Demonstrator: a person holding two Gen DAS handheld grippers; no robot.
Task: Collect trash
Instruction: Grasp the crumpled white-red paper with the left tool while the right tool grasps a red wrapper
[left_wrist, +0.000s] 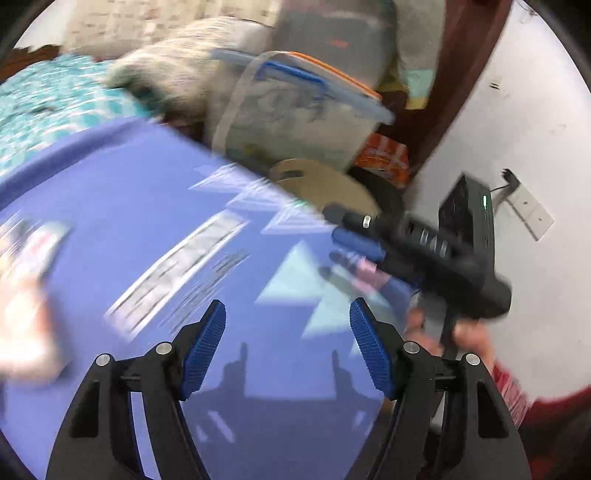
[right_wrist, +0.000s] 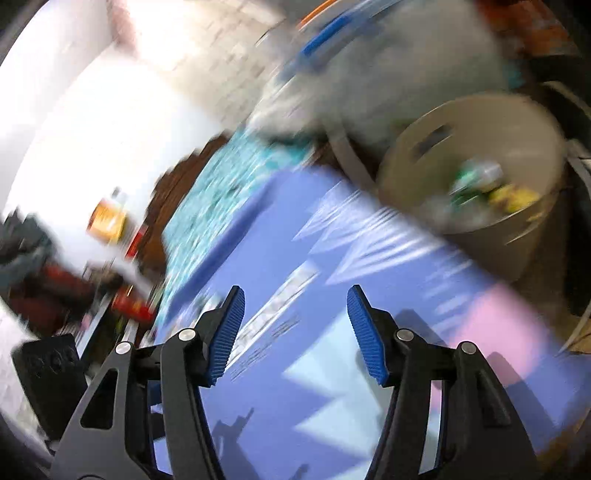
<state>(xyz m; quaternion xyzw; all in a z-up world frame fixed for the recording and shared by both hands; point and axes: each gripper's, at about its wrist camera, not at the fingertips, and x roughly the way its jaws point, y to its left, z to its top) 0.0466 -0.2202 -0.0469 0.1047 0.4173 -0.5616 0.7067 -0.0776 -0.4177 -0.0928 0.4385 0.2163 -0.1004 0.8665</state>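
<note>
Both views are motion-blurred. My left gripper (left_wrist: 288, 314) is open and empty above a blue-purple mat (left_wrist: 155, 206). Blurred wrappers (left_wrist: 33, 251) lie at the mat's left edge. My right gripper (right_wrist: 295, 299) is open and empty above the same mat (right_wrist: 369, 288). It also shows in the left wrist view (left_wrist: 354, 247), at the mat's right edge, held by a hand. A beige trash bin (right_wrist: 472, 122) stands beyond the mat at the upper right and holds green and yellow trash (right_wrist: 491, 188). The bin's rim also shows in the left wrist view (left_wrist: 321, 181).
A clear storage box (left_wrist: 295, 110) with a blue-handled lid stands behind the bin. A teal patterned bedcover (left_wrist: 48, 107) lies beyond the mat. A white wall with a socket (left_wrist: 532, 210) is at the right. Bottles and red items (right_wrist: 110, 236) stand at the far left.
</note>
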